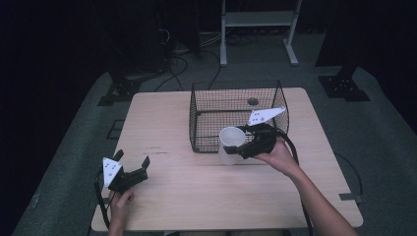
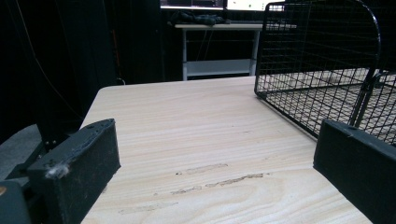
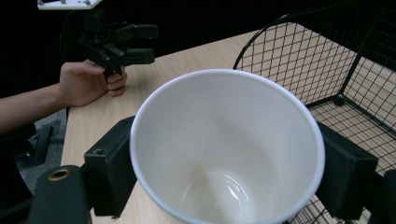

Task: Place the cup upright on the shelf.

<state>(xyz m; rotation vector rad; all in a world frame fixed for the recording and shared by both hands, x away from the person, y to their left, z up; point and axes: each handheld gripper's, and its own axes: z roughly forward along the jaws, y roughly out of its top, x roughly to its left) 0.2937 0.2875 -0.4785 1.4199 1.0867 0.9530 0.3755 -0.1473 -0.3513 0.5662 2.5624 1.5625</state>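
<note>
Right gripper [image 1: 235,145] clamps white cup [image 1: 229,143] by its sides, upright, mouth up (empty inside), just at front edge of wire basket [image 1: 238,115] on tabletop [image 1: 162,123]. Left gripper [image 1: 132,163] near front-left corner, jaws spread wide, gripping nothing, well apart from cup. Left hand [image 3: 88,84] rests on tabletop.

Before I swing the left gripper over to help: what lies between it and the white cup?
Only bare wooden table, as the high view shows. The left gripper rests open near the front left; the white cup sits in the right gripper beside the wire basket.
</note>
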